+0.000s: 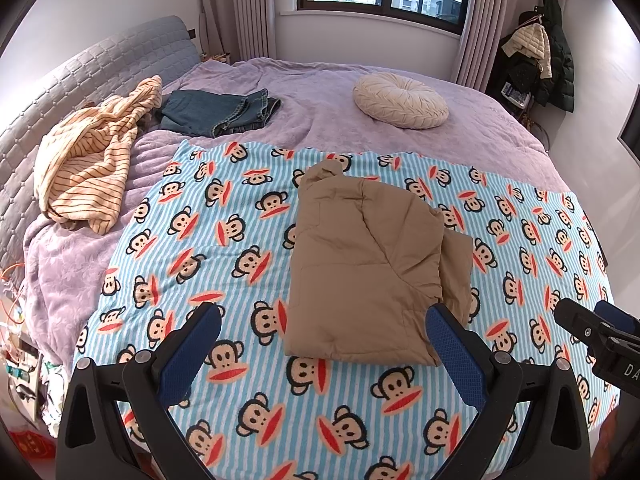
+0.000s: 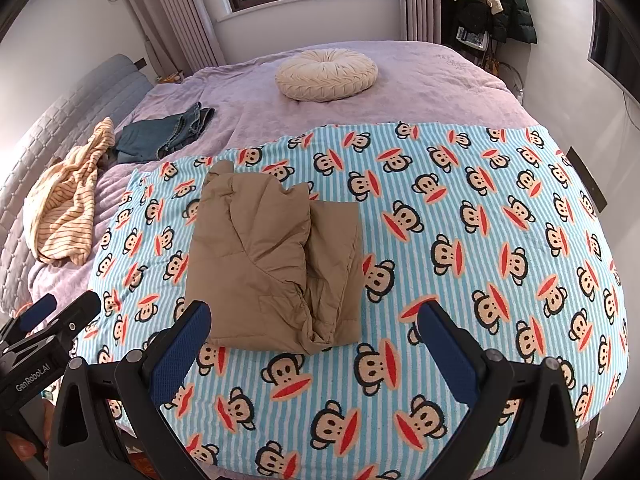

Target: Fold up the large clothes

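Observation:
A tan padded jacket (image 1: 360, 260) lies folded into a compact rectangle on the blue striped monkey-print blanket (image 1: 208, 248). It also shows in the right wrist view (image 2: 264, 264) on the same blanket (image 2: 460, 240). My left gripper (image 1: 324, 320) is open and empty, hovering just in front of the jacket's near edge. My right gripper (image 2: 314, 316) is open and empty, near the jacket's front right corner. Each gripper shows at the edge of the other's view, the right one (image 1: 592, 332) and the left one (image 2: 60, 316).
A crumpled cream striped garment (image 1: 88, 164) and folded jeans (image 1: 216, 112) lie at the left on the purple bedspread (image 1: 320, 116). A round cream cushion (image 1: 400, 100) sits at the back. Coats hang on a rack (image 1: 540, 52) at the far right.

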A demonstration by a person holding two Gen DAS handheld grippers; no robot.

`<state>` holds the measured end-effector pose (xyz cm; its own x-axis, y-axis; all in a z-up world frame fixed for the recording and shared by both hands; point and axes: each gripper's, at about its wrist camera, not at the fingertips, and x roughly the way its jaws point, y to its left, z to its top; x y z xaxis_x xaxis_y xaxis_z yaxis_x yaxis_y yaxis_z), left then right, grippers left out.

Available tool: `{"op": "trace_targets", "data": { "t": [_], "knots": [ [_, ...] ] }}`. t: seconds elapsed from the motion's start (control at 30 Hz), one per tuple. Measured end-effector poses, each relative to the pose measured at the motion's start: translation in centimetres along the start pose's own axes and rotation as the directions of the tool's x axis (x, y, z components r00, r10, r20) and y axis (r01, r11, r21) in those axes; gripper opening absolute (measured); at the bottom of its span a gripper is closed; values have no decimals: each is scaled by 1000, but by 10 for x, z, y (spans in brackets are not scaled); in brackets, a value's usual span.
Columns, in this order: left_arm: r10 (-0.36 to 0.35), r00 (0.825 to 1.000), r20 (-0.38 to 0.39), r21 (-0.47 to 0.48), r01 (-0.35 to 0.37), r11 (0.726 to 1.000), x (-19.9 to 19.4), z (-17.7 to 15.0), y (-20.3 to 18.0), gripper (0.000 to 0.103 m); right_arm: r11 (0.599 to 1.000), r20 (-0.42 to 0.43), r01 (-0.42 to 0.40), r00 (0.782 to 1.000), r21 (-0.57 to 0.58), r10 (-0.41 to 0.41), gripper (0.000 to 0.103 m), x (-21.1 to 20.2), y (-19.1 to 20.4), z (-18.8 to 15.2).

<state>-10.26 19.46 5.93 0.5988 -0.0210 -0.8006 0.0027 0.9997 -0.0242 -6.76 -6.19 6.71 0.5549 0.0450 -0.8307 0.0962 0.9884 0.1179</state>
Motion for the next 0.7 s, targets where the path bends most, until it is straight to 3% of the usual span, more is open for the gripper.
{"op": "trace_targets", "data": {
  "t": [0.7],
  "knots": [
    [0, 1000, 1, -1, 0, 1000, 0, 2, 0, 103, 1000, 1, 0, 1000, -1, 0, 103, 0, 1, 0]
  ]
}}
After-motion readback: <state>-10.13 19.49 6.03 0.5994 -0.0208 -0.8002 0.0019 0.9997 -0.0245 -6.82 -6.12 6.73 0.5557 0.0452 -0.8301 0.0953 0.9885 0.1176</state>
